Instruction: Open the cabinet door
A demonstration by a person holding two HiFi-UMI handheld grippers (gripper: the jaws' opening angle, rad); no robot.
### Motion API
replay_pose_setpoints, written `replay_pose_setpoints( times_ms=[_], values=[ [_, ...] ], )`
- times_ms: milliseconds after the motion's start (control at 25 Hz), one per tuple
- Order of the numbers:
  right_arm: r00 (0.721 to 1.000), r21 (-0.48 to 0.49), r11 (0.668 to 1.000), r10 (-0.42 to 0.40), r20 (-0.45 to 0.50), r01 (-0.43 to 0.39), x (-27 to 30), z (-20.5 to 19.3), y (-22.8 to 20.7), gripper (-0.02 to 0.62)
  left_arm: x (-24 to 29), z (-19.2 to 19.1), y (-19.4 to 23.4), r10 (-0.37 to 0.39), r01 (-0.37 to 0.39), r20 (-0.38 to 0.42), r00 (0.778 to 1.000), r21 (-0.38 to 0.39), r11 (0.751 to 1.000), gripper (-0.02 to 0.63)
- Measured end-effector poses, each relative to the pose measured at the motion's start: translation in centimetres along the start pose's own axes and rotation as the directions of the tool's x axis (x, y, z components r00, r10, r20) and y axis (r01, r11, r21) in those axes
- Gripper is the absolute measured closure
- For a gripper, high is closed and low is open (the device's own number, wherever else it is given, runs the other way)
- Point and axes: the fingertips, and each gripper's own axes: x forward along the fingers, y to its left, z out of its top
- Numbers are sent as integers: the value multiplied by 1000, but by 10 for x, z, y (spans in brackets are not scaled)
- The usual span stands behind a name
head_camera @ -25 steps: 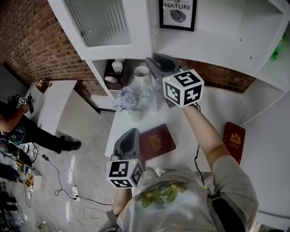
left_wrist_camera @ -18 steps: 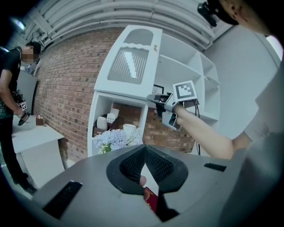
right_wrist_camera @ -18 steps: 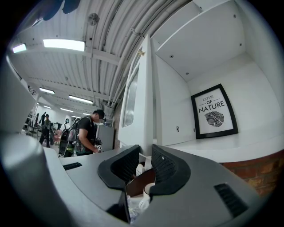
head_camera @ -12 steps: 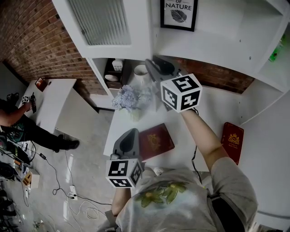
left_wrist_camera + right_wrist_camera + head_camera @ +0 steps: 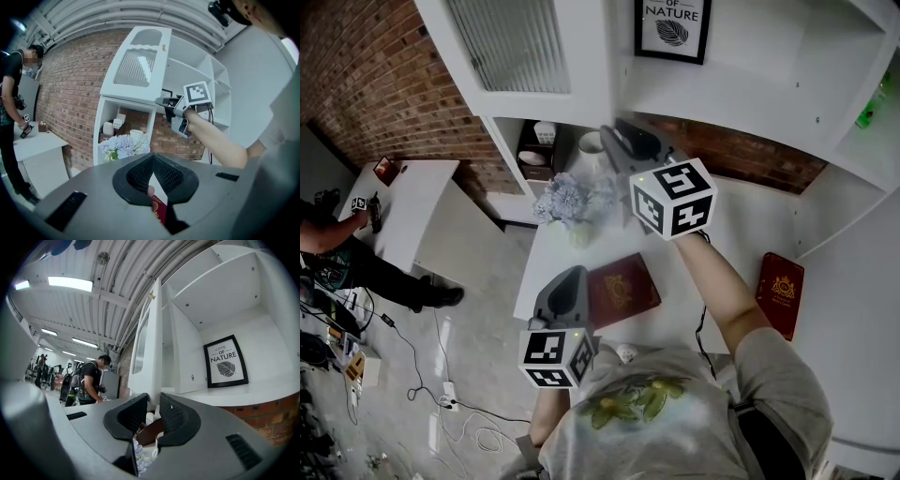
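The white cabinet door (image 5: 520,47) with a ribbed glass panel stands swung out from the white shelf unit (image 5: 750,84). My right gripper (image 5: 616,139) is raised to the door's lower corner. In the right gripper view the door's (image 5: 151,333) edge runs straight down between the jaws of that gripper (image 5: 153,401), which are shut on it. The left gripper view shows the door (image 5: 136,70) from in front, with the right gripper (image 5: 166,102) at its bottom edge. My left gripper (image 5: 570,281) hangs low over the white table (image 5: 722,234), shut and holding nothing (image 5: 152,159).
A vase of pale flowers (image 5: 567,202) and a white cup (image 5: 592,150) stand under the door. Two red books (image 5: 622,291) (image 5: 783,286) lie on the table. A framed print (image 5: 670,28) leans in the shelf. A person (image 5: 347,262) stands by a small desk (image 5: 403,202), with cables (image 5: 441,375) on the floor.
The right gripper and the door's lower corner have shifted very slightly to the left. The left gripper has not moved.
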Motion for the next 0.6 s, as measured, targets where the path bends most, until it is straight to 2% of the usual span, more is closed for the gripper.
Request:
replay_pose_setpoints(
  times_ms=[600],
  values=[
    [1000,-27,1000,11,4,-10,-11,3,21,511,-5,-5,-6,-5,5,-15,1000,2,1000,597]
  ],
)
